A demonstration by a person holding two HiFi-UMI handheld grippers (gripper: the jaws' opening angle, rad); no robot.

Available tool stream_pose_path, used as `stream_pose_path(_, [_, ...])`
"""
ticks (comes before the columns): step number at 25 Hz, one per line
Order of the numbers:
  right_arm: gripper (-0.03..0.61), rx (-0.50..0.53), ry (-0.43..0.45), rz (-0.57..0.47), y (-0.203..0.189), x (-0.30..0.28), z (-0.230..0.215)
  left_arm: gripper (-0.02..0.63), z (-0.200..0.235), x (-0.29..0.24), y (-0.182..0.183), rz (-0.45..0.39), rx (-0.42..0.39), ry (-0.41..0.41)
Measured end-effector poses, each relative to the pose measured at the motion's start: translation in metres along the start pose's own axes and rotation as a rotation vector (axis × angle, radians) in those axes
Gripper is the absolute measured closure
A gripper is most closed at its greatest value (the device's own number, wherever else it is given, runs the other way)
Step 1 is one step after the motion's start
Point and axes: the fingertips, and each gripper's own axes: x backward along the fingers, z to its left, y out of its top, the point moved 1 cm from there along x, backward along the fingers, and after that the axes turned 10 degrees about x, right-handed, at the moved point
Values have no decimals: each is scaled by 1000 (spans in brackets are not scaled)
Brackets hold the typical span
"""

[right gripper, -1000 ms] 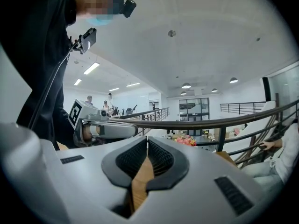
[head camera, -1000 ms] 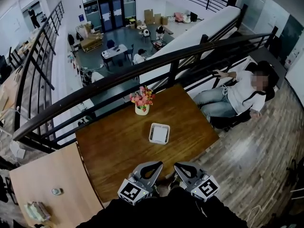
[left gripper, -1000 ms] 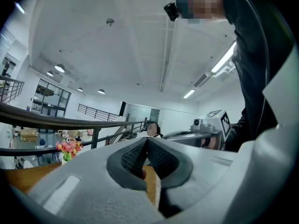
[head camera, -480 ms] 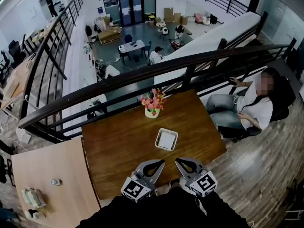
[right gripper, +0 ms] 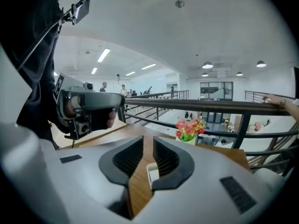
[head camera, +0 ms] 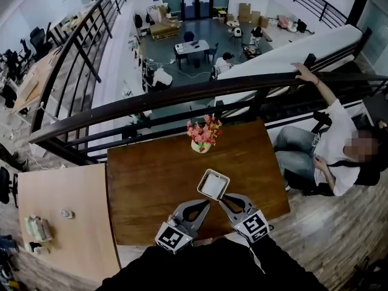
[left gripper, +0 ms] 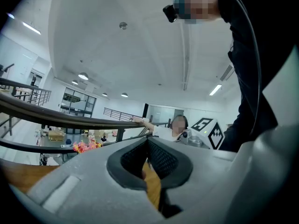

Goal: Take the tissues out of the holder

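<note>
A white rectangular tissue holder [head camera: 213, 184] lies on the brown wooden table [head camera: 145, 187], and it shows past the jaws in the right gripper view [right gripper: 152, 174]. My right gripper [head camera: 229, 200] hangs just short of the holder's near right corner. Its jaws [right gripper: 147, 141] have just been opening and stand a narrow gap apart with nothing between them. My left gripper [head camera: 200, 205] is at the holder's near left, low over the table. Its pads [left gripper: 147, 141] meet at the tips and hold nothing.
A small vase of pink flowers [head camera: 203, 135] stands behind the holder near the table's far edge. A dark railing [head camera: 212, 90] runs beyond it over a drop. A person [head camera: 330, 156] sits at the right. A lighter table [head camera: 60, 223] adjoins at the left.
Both grippers have moved forward over the table, up close to the tissue holder. The seated person has raised an arm onto the railing.
</note>
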Motion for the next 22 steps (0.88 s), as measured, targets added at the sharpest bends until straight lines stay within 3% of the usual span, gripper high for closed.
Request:
stream_pose_path(4, [494, 13, 63, 89, -33, -31, -19, 617, 17, -16, -12, -3, 18, 66])
stream_pose_path(10, [388, 42, 144, 230, -60, -77, -43, 617, 48, -33, -20, 21, 39, 163])
stream_pose_path(14, [308, 45, 208, 323, -92, -105, -44, 617, 64, -36, -39, 35, 40, 186])
stream_pose_path(22, [233, 62, 294, 464, -149, -135, -34, 617, 82, -35, -70, 67, 70, 237])
